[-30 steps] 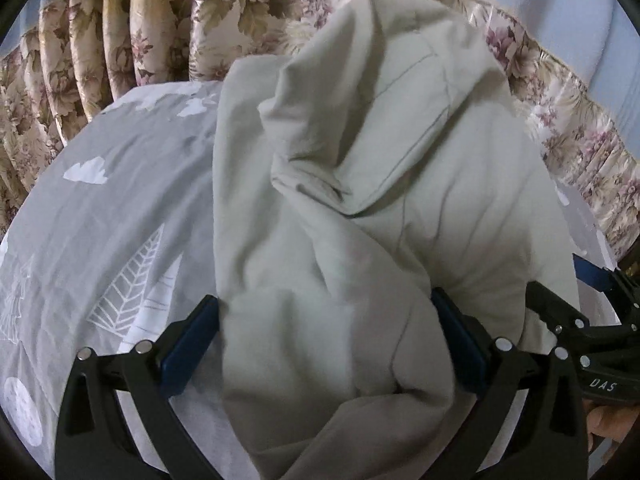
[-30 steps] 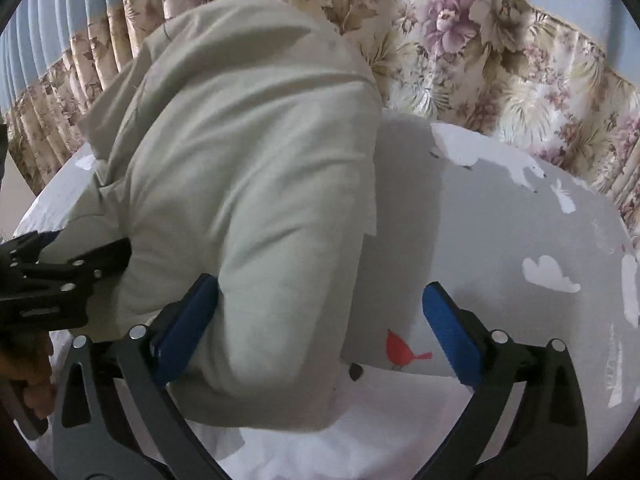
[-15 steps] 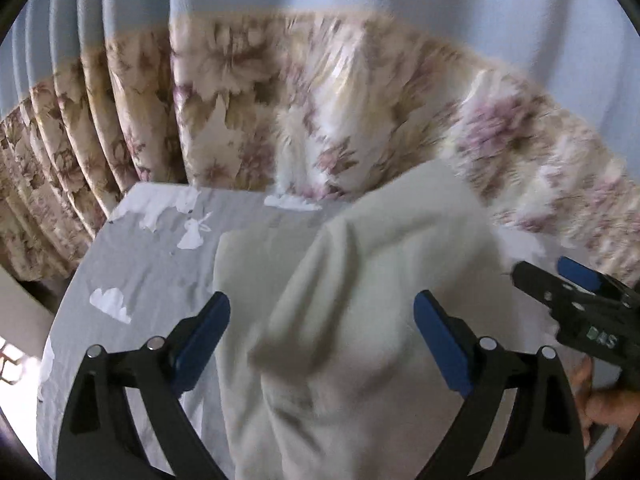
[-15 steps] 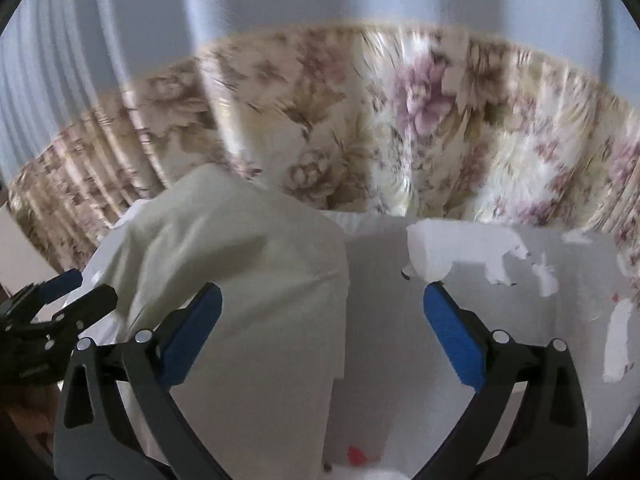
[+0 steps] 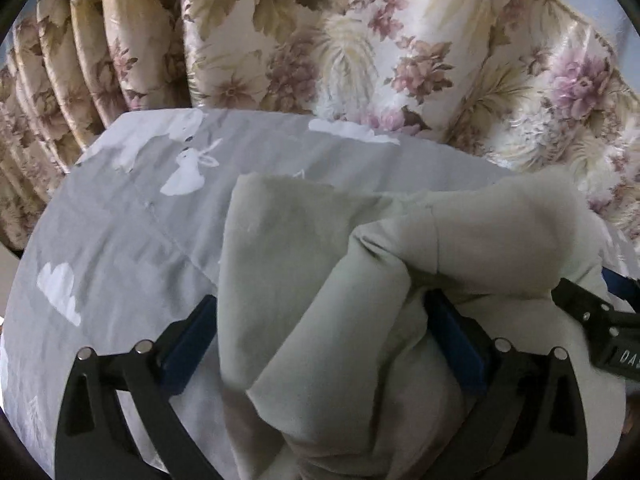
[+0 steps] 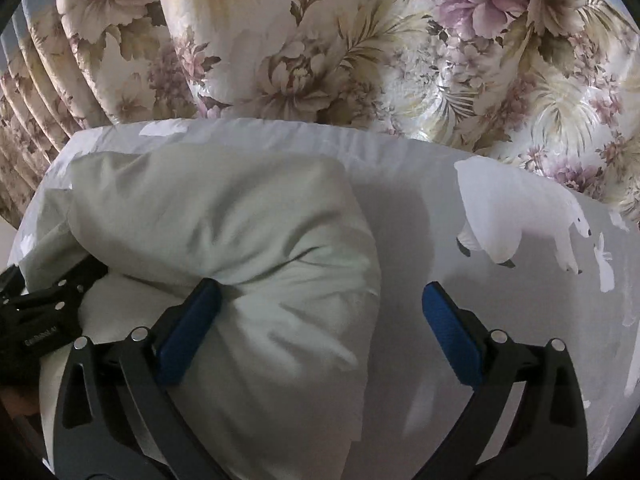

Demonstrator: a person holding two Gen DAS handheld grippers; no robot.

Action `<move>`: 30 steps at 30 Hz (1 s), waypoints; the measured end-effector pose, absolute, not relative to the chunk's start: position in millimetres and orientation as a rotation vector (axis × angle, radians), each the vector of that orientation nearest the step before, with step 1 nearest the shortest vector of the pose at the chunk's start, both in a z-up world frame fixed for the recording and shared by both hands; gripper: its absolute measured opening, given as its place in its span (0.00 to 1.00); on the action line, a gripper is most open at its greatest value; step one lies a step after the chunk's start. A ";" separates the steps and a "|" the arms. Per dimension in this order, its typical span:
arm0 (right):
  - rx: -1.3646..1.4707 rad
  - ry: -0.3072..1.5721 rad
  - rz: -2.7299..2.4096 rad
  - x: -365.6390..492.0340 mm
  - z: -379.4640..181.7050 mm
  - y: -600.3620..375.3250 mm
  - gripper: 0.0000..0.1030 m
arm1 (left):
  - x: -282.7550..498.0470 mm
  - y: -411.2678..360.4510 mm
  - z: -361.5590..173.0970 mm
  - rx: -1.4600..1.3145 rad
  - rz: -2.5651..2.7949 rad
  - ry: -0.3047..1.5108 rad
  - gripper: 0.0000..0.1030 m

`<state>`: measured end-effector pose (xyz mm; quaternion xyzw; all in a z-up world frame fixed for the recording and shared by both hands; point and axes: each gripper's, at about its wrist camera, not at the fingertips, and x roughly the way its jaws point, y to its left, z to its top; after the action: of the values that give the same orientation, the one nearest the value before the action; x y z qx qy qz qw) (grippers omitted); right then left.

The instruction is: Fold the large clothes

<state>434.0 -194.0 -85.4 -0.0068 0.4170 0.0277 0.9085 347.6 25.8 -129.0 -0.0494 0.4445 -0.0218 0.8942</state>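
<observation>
A pale grey-green garment lies bunched on the bed, with a thick rolled fold across its right side. My left gripper is open, its blue pads wide apart, and the cloth fills the gap between them and covers part of the right pad. In the right wrist view the same garment bulges as a rounded fold. My right gripper is open at the garment's right edge: the cloth lies against the left pad and the right pad stands over bare sheet. Each gripper shows at the edge of the other's view.
The grey bed sheet printed with white animals and clouds spreads left of the garment, and the sheet runs on to its right. A floral curtain hangs right behind the bed's far edge. A hand holds the left gripper.
Both grippers rose and tipped toward the curtain, then came back down over the bed. The garment's upright top part now lies lower as a rolled fold. Both grippers stayed open.
</observation>
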 end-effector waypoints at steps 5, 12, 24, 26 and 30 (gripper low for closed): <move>0.039 0.737 0.158 388.0 -41.4 -208.2 0.96 | 302.8 46.8 -89.1 -0.143 -0.150 0.877 0.97; 0.143 0.722 0.282 325.6 -46.4 -234.1 0.97 | 239.4 61.7 -97.2 -0.282 -0.339 0.909 0.97; 0.207 0.805 0.383 327.5 -93.4 -196.3 0.96 | 238.3 22.4 -118.2 -0.248 -0.274 0.921 0.92; 0.202 0.793 0.382 326.6 -93.1 -194.0 0.89 | 235.7 20.6 -117.3 -0.280 -0.308 0.901 0.75; 0.172 0.752 0.384 318.3 -90.6 -195.0 0.69 | 228.2 4.0 -109.2 -0.229 -0.324 0.864 0.50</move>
<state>318.3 -195.0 -90.6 0.0832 0.3643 0.1859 0.9087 228.2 4.0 -109.2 -0.1103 0.4158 -0.1559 0.8892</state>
